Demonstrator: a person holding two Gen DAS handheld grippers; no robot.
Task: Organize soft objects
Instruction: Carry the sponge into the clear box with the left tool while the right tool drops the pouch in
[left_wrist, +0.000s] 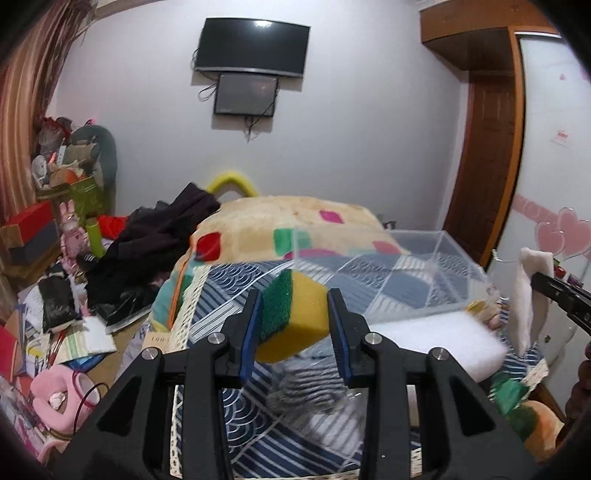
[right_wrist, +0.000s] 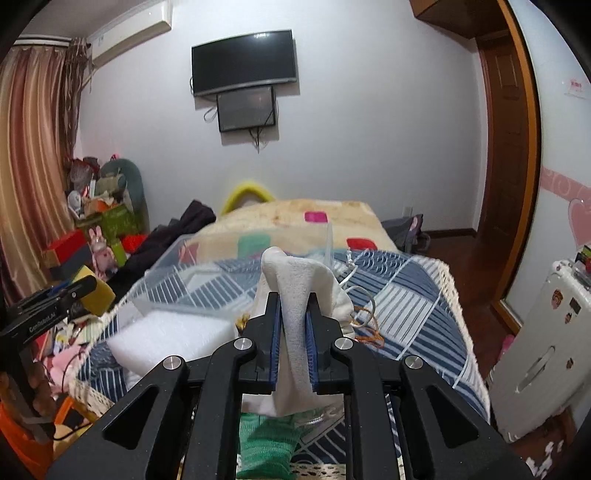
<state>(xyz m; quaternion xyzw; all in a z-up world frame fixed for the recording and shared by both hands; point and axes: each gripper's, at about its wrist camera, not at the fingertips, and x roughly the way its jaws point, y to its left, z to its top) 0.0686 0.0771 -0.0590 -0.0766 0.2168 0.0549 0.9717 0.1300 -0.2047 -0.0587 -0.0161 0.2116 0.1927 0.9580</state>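
Observation:
My left gripper (left_wrist: 294, 308) is shut on a yellow sponge with a green scouring side (left_wrist: 295, 314) and holds it above the bed. It also shows in the right wrist view (right_wrist: 94, 293). My right gripper (right_wrist: 294, 325) is shut on a white cloth (right_wrist: 295, 295), which hangs down between the pads. The cloth also shows at the right of the left wrist view (left_wrist: 528, 295). A clear plastic box (left_wrist: 406, 273) with compartments lies on the blue patterned bedspread, ahead of both grippers (right_wrist: 184, 280). A white foam block (left_wrist: 443, 343) lies in front of it (right_wrist: 166, 336).
A cream blanket with coloured patches (left_wrist: 295, 221) is folded at the far end of the bed. Dark clothes (left_wrist: 155, 236) and clutter lie at the left. A green cloth (right_wrist: 262, 443) lies under my right gripper. A white suitcase (right_wrist: 546, 350) stands at the right.

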